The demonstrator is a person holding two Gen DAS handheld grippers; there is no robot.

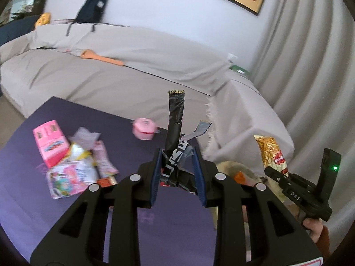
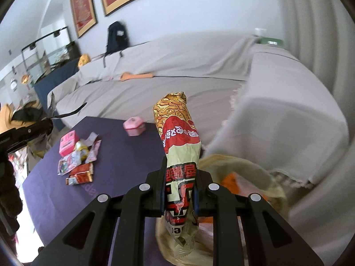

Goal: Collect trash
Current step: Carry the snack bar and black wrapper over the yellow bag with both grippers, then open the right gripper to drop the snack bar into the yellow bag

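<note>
Left claw (image 1: 177, 166) pinches a black wrapper (image 1: 176, 119) (standing upright); right claw (image 2: 179, 190) pinches a noodle packet (image 2: 177, 133) above a bag (image 2: 250, 168).

- Left gripper (image 1: 177, 166): angled downward, fingers (image 1: 156, 173) narrowly set, clamped on a black wrapper (image 1: 176, 119).
- Right gripper (image 2: 179, 190): angled downward, fingers (image 2: 163, 190) pinching a noodle packet (image 2: 177, 137); bare hand (image 1: 316, 228) beneath its handle.
</note>
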